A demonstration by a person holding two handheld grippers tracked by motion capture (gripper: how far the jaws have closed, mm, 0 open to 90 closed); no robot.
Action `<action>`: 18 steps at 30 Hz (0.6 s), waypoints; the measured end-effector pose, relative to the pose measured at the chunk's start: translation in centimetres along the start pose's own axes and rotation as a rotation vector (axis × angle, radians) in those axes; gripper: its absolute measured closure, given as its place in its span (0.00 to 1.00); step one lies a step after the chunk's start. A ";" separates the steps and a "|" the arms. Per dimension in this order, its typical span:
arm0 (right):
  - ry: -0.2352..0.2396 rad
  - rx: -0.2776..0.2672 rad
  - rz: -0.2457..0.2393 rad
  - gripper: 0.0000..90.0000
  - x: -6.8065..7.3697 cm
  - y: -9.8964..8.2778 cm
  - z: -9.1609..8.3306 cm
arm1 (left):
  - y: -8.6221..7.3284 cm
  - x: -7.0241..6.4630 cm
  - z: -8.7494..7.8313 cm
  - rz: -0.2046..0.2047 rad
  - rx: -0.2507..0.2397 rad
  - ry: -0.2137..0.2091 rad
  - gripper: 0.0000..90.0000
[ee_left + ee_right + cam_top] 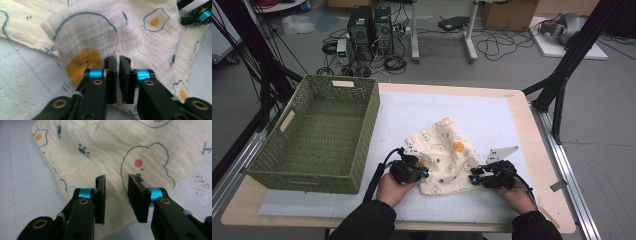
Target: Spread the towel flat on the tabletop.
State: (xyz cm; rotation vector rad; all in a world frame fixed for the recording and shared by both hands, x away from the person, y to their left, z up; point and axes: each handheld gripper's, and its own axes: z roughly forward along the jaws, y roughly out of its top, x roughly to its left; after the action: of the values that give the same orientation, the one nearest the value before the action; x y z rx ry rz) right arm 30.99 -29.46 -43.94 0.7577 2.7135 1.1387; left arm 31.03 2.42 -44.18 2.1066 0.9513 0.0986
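So there's a cream printed cloth (444, 155) lying crumpled on the white mat (492, 120) of the worktop, just right of a green woven basket (319, 132). Both hands are down at its near edge. The left claw (117, 66) has its jaws nearly together with a thin slit between them, over the cloth by an orange blob print; can't tell if any fabric is pinched. The right claw (116, 186) is open, jaws parted above the cloth.

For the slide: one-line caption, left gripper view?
Left gripper, jaws nearly shut, over a cream printed cloth.
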 end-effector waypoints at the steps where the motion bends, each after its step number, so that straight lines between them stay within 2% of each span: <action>1: -0.011 0.004 -0.003 0.81 0.1 0.0 0.0 | 0.0 -0.1 0.0 -0.001 -0.003 0.002 0.98; 3: -0.007 0.008 -0.021 0.88 0.2 0.1 0.0 | 0.0 0.0 -0.4 0.007 -0.007 0.013 0.99; 6: 0.006 0.010 -0.033 0.96 0.4 0.2 0.1 | 0.2 0.4 -1.5 -0.011 -0.037 0.023 0.99; 11: 0.040 -0.028 -0.034 0.98 0.7 0.8 0.1 | 0.8 1.5 -3.7 -0.048 -0.094 0.063 0.99; 14: 0.052 -0.040 -0.048 0.98 1.1 1.6 0.5 | 1.4 2.1 -4.4 -0.078 -0.138 0.083 0.99; 17: 0.065 -0.044 -0.064 0.98 1.4 2.2 1.1 | 1.8 2.3 -4.1 -0.107 -0.164 0.066 0.99; 18: 0.063 -0.049 -0.066 0.98 1.5 2.3 1.1 | 1.9 2.3 -3.8 -0.105 -0.156 0.058 0.99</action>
State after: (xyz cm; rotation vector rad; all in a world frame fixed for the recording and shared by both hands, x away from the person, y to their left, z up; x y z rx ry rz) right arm 30.95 -26.62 -42.98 0.6309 2.7281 1.2288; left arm 32.38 5.69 -40.84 1.9161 1.0524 0.1752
